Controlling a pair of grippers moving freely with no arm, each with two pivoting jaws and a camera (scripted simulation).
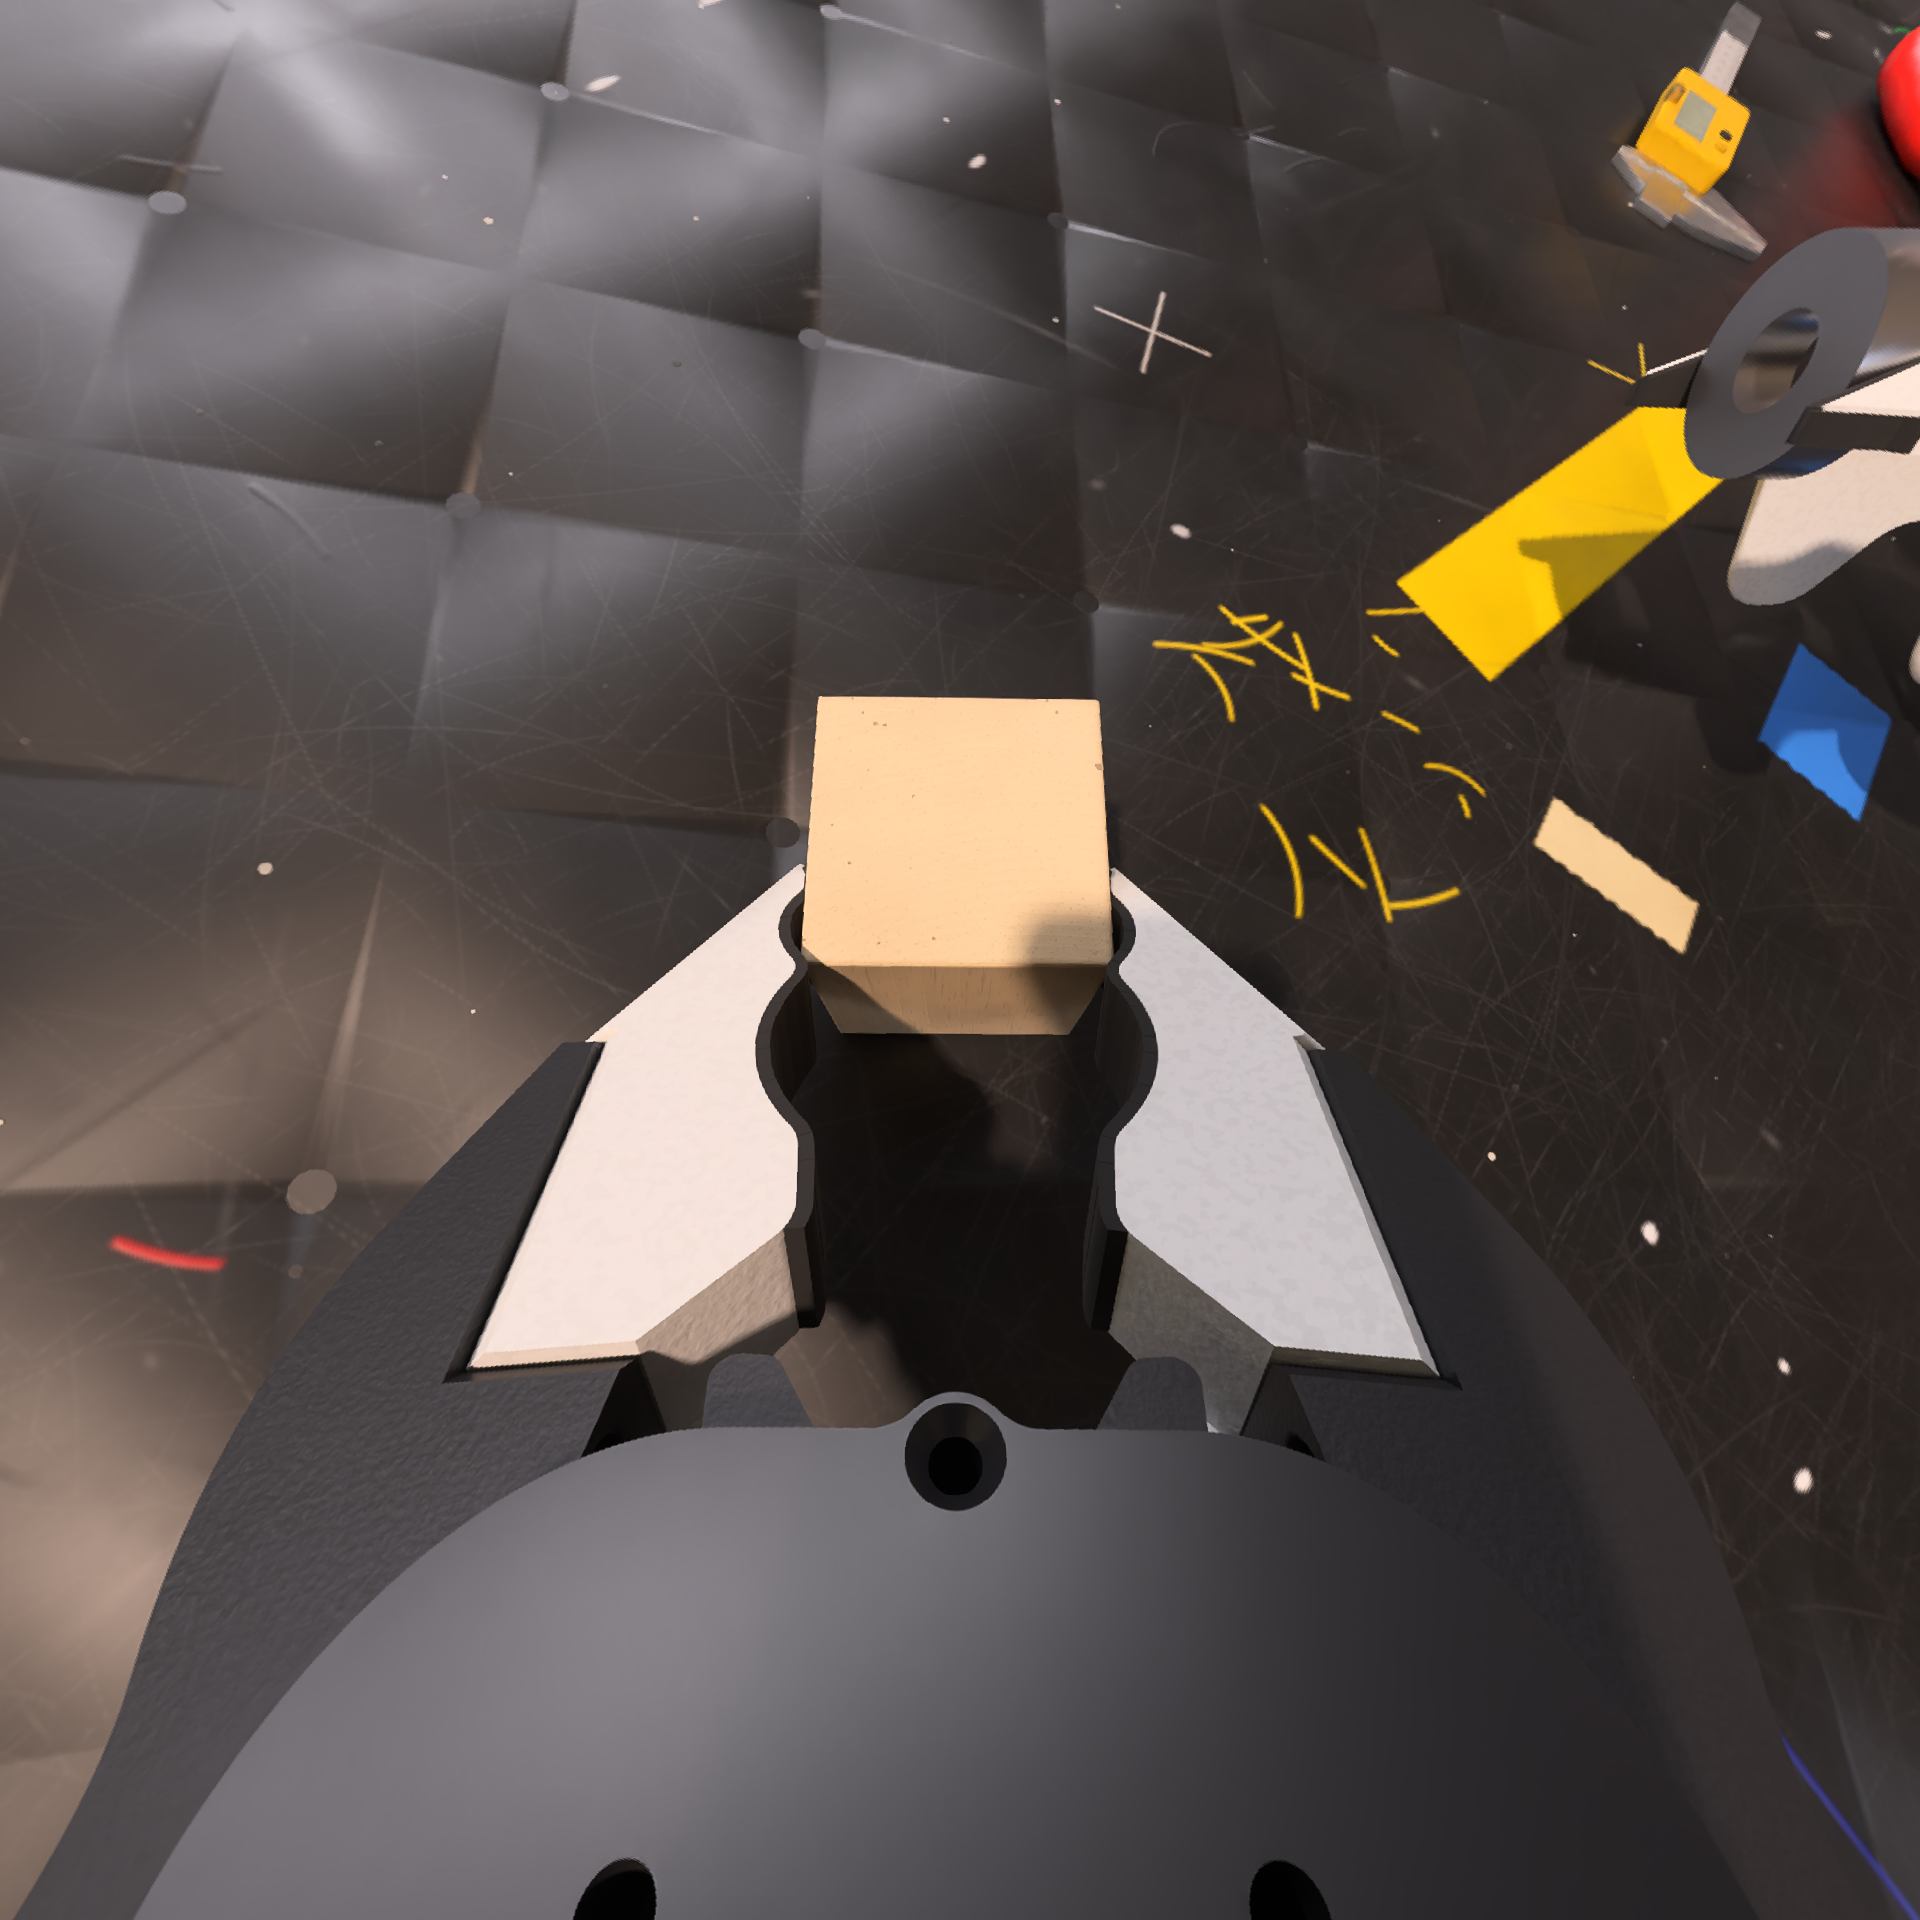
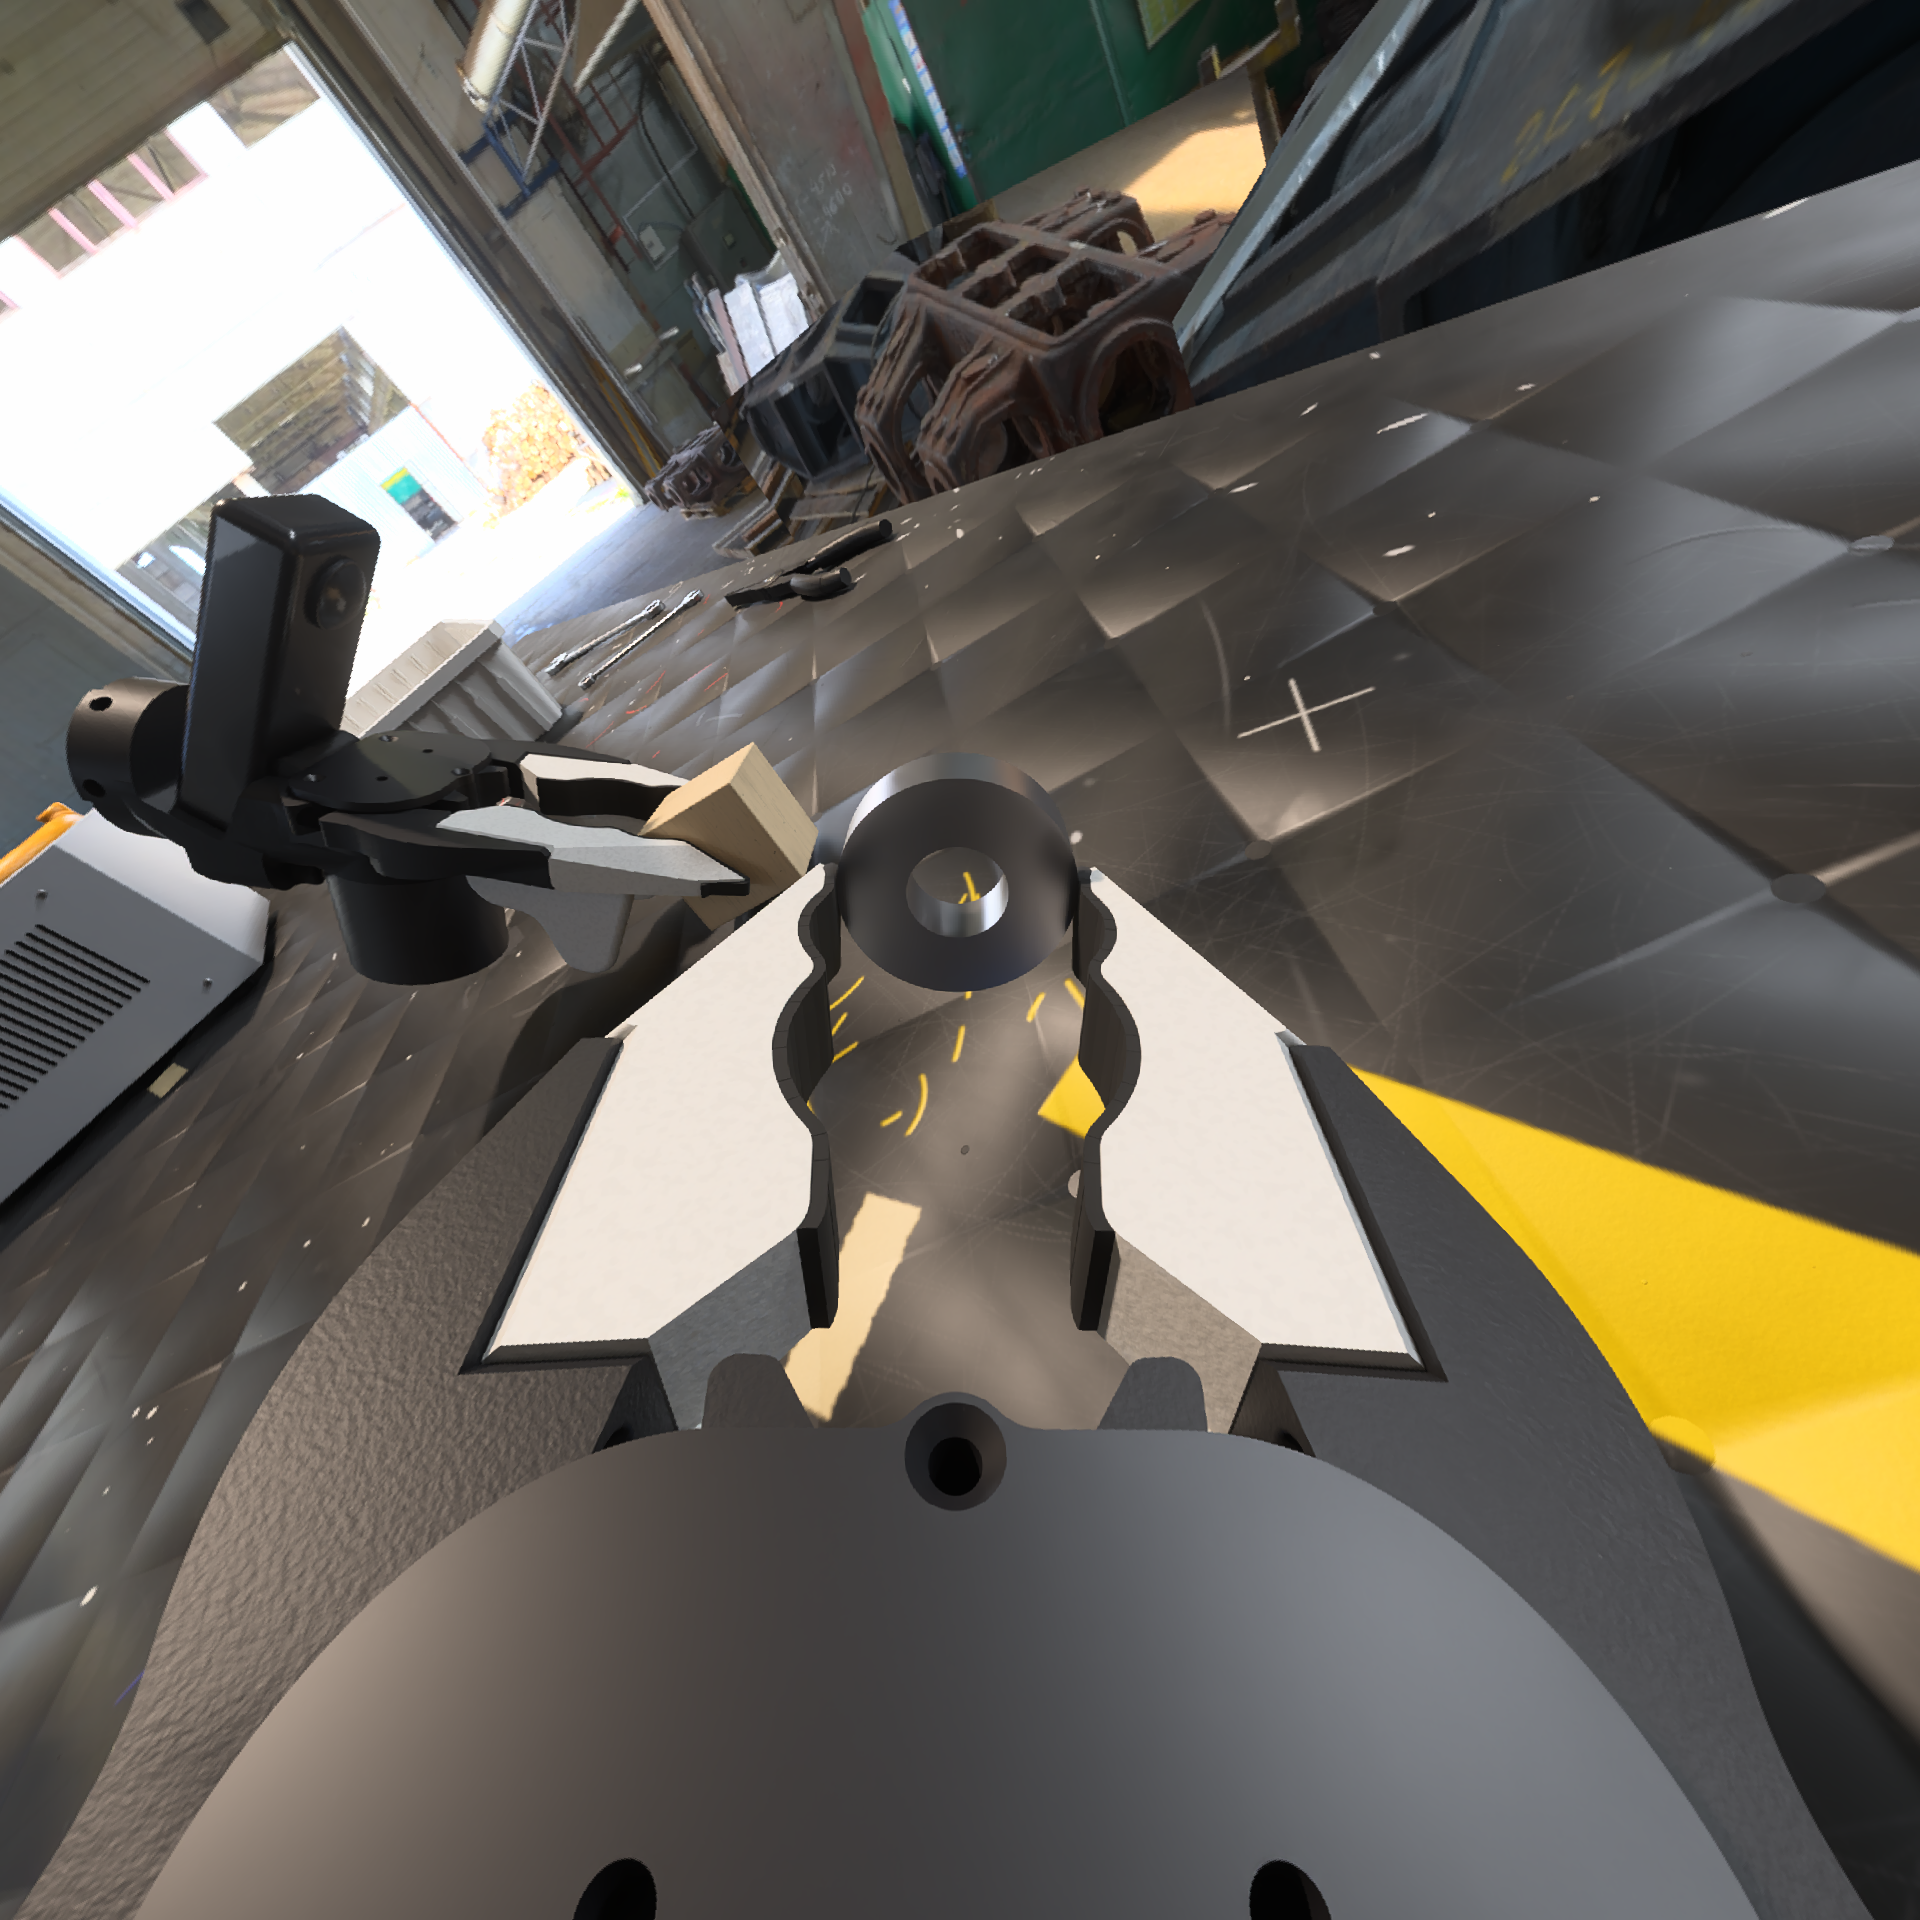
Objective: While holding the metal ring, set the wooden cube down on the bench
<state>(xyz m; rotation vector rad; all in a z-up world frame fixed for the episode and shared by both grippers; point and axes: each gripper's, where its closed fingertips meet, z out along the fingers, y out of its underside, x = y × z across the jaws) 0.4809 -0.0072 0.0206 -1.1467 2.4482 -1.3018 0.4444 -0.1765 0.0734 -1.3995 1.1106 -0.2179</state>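
Note:
My left gripper [image 1: 956,914] is shut on a pale wooden cube [image 1: 951,831], held between the fingertips above the dark scratched bench [image 1: 520,520]. My right gripper [image 2: 956,914] is shut on a grey metal ring [image 2: 956,873], its hole facing the camera, held above the bench [image 2: 1455,727]. In the right wrist view the left gripper [image 2: 717,862] with the cube [image 2: 743,816] is just left of the ring. In the left wrist view the ring [image 1: 1787,364] and the right gripper's fingers [image 1: 1829,520] show at the far right edge.
On the bench lie yellow tape [image 1: 1538,540], blue tape [image 1: 1823,732], a beige strip [image 1: 1616,878], and a yellow tool [image 1: 1688,130] far right. In the right wrist view a grey box [image 2: 94,987] stands at left, with wrenches [image 2: 623,634] and pliers [image 2: 810,577] farther back.

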